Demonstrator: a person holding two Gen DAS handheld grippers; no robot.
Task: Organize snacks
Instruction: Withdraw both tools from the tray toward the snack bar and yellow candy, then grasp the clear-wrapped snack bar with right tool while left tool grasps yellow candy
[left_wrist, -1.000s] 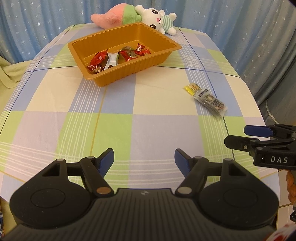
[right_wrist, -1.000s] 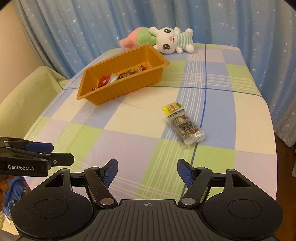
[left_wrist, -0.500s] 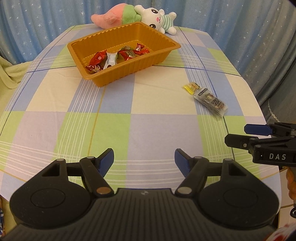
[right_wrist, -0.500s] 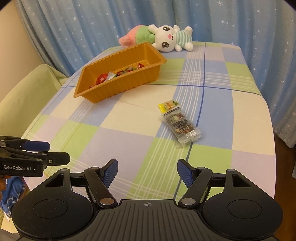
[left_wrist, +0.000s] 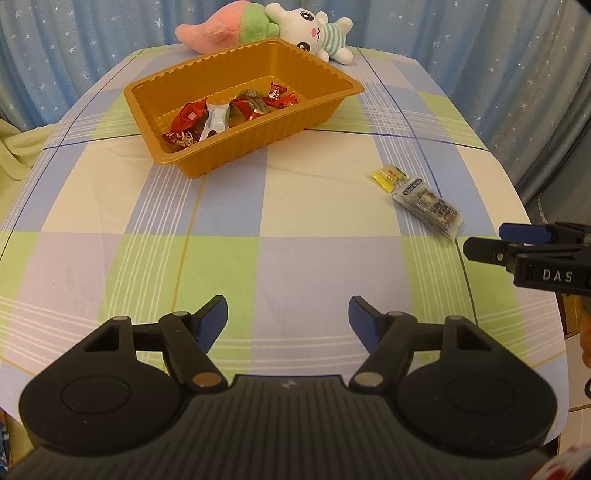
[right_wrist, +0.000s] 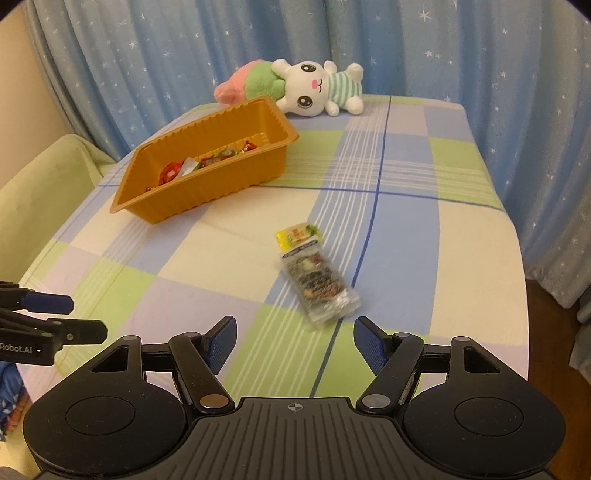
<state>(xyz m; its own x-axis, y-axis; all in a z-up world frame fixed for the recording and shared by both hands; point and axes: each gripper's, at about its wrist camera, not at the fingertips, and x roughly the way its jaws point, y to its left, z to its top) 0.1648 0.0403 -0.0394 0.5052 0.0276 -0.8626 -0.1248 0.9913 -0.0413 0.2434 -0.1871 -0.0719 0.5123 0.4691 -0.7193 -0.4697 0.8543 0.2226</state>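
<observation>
With jaws spread and empty, the right gripper (right_wrist: 291, 345) should straddle the clear snack packet (right_wrist: 318, 284) at frame centre across its narrow width.

The tray's (right_wrist: 207, 184) near wall hides most of the sweets (right_wrist: 177, 170) in the right view, the print on the clear packet (right_wrist: 319, 286) is blurred and unreadable, the plush (left_wrist: 266, 27) is partly behind the tray's far rim, and the left claw (right_wrist: 55, 317) is cut off at the left edge.
</observation>
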